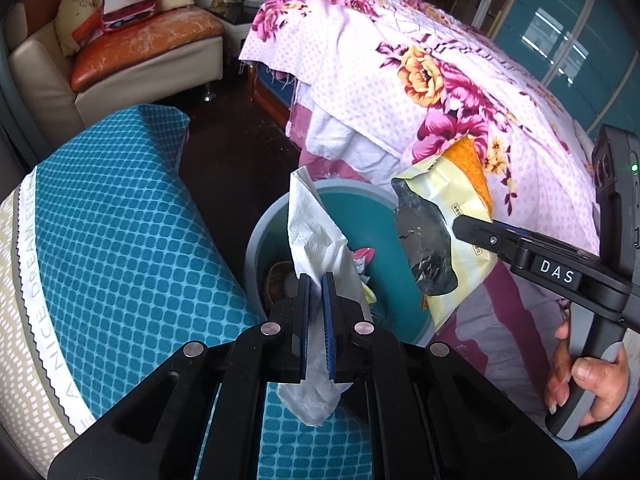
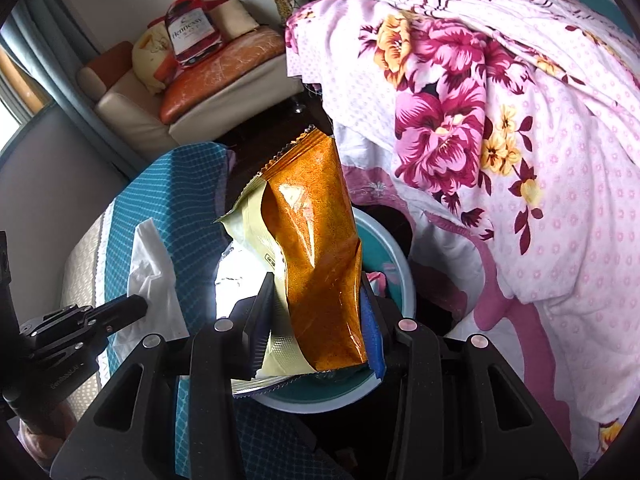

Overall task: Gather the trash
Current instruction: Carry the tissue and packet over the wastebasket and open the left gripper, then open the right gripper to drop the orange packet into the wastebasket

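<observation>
My left gripper is shut on a crumpled white tissue, which hangs over the near rim of a round teal bin on the floor. The bin holds some wrappers. My right gripper is shut on an orange and cream snack bag, held upright above the same bin. In the left wrist view the bag hangs at the bin's right side in the right gripper. In the right wrist view the tissue and left gripper sit at lower left.
A teal checked pillow lies left of the bin. A bed with a pink flowered quilt rises on the right. A cream and orange sofa with cushions and a bag stands at the back left. Dark floor runs between.
</observation>
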The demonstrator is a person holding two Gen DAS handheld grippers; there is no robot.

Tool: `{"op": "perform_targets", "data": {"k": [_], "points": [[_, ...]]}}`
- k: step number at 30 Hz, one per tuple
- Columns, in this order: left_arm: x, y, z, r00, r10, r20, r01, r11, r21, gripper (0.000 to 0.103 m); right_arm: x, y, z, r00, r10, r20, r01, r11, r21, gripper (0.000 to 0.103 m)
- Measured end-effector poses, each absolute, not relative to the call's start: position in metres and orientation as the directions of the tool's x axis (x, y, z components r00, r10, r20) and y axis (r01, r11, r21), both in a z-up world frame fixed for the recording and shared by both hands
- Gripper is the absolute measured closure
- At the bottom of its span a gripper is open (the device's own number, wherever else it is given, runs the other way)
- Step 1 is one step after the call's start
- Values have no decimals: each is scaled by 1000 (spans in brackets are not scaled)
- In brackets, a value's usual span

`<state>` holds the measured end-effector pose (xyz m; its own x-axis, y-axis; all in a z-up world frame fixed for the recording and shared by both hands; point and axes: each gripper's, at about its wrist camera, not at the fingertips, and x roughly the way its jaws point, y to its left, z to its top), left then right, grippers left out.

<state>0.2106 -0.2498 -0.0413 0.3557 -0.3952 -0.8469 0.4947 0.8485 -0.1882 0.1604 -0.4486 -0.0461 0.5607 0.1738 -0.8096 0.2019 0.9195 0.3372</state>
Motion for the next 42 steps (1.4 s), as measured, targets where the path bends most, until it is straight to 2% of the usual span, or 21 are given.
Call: {"op": "perform_targets", "data": {"k": [5, 7, 8, 10, 11, 12, 14, 33, 42], "points": [[217, -253, -51, 340, -386, -857, 484, 854, -193, 94, 169, -451, -53, 553, 171, -816, 207, 920, 333, 65], [219, -253, -54, 334, -383, -861, 480, 855, -194, 89, 172, -450, -55, 549, 170, -818, 209, 920, 331, 65], [220, -252, -54, 333, -382, -862, 479, 856, -195, 82, 173, -450, -55, 548, 169, -819, 209, 921, 330, 65], [221, -251, -55, 340, -374, -863, 471, 862, -188, 55, 176, -450, -57, 545, 168, -822, 208, 922, 327, 65], [220, -250, -55, 352, -368, -860, 465, 867, -181, 33, 177, -449, -58, 543, 168, -823, 208, 922, 325, 65], [218, -249, -53, 374, -363, -853, 459, 872, -170, 22, 178, -449, -57, 542, 168, -823, 208, 923, 325, 65], [216, -246, -49, 404, -356, -843, 455, 877, -152, 16, 180, -448, -59, 539, 166, -826, 209, 923, 322, 65], [207, -214, -51, 384, -354, -853, 398, 897, -193, 11, 194, -434, -63, 511, 165, -844, 193, 934, 300, 64], [213, -208, -57, 372, -352, -859, 378, 903, -206, 11, 199, -421, -68, 483, 169, -859, 178, 942, 285, 52]]}}
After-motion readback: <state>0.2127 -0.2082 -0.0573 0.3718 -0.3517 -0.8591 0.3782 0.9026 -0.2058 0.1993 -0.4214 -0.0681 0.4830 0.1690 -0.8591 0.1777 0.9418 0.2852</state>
